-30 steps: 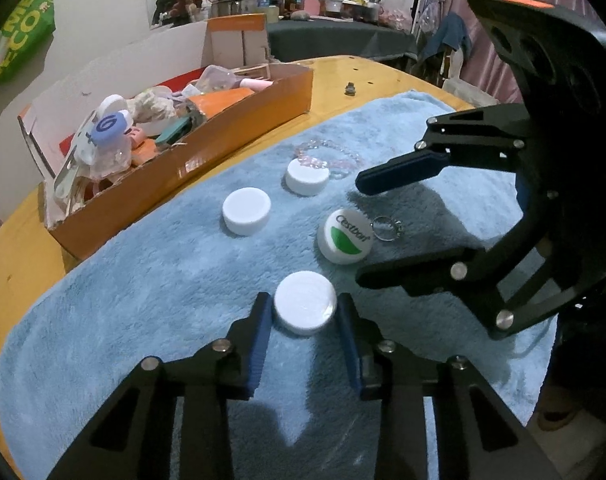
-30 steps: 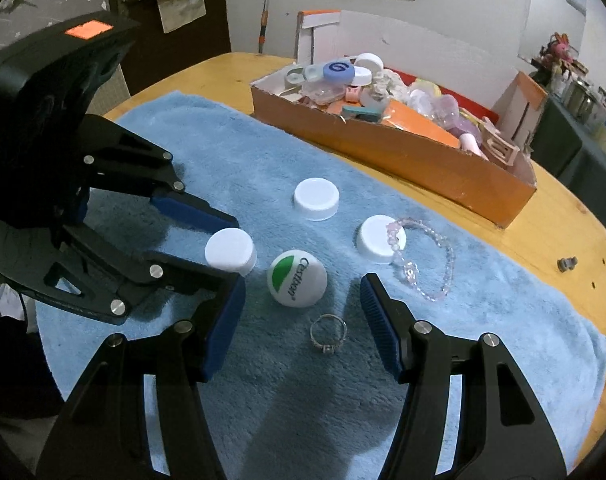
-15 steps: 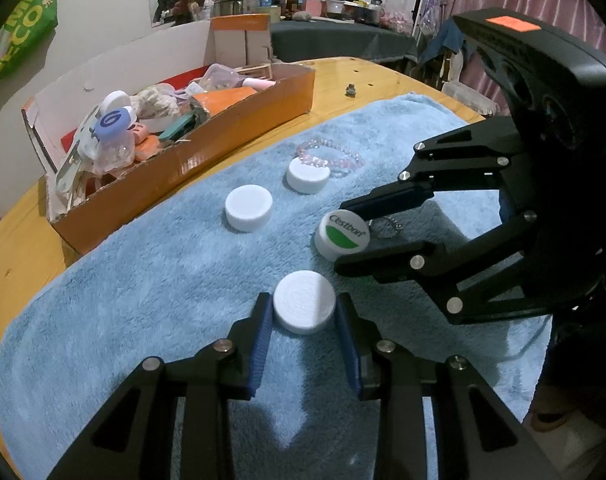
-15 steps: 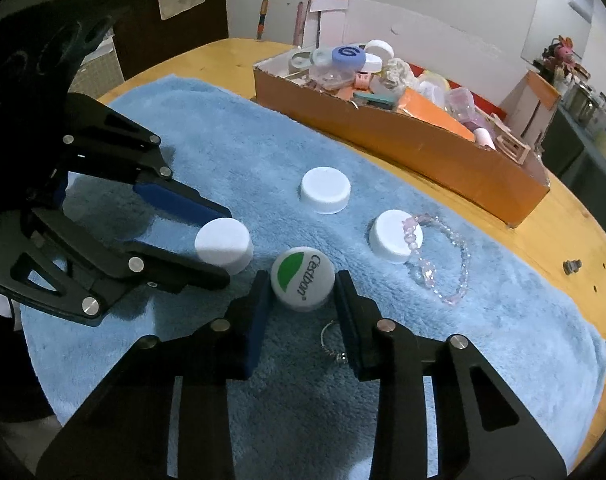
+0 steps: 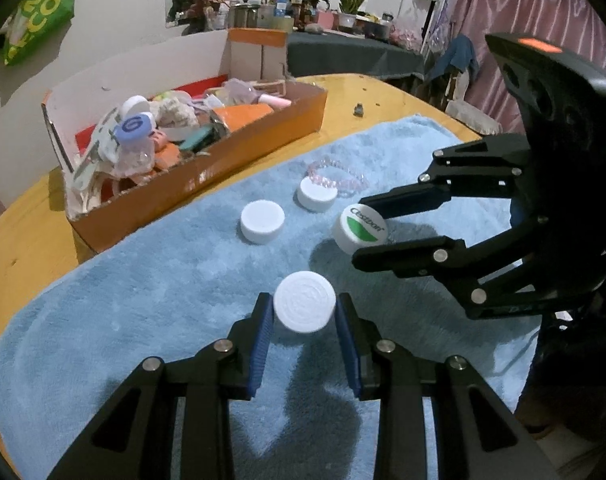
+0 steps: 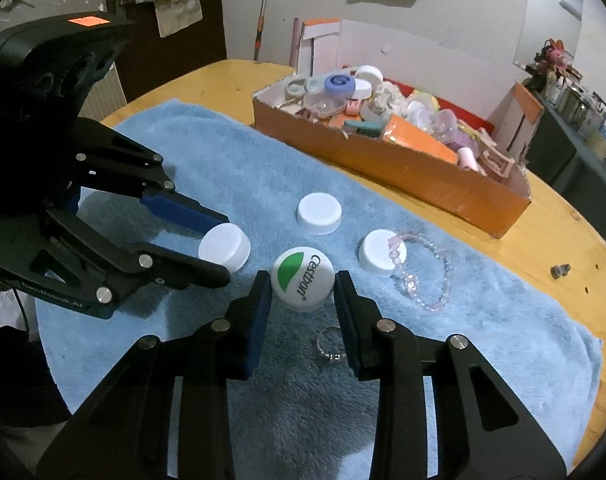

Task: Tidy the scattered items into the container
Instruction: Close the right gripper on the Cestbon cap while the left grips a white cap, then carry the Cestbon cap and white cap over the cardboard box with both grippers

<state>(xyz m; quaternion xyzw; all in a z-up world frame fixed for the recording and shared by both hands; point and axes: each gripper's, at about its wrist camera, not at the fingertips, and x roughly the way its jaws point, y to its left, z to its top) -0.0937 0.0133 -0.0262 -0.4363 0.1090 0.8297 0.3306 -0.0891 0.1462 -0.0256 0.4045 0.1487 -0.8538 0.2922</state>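
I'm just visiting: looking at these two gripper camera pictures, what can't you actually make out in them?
- Ring: right wrist view, partly behind a gripper finger; left wrist view hides it entirely.
- Cardboard box: lower contents buried under the pile, both views.
- Small dark thing on the table: too small to identify.
- Shelf clutter: far and blurred, left wrist view.
- Undersides of the Cestbon cap and white cap: face away.

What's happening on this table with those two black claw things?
A person is tidying caps into the cardboard box. The left gripper is clamped on a plain white cap; the right gripper has just closed on the green-and-white Cestbon cap. Two more caps, a bracelet and a ring lie on the blue towel.
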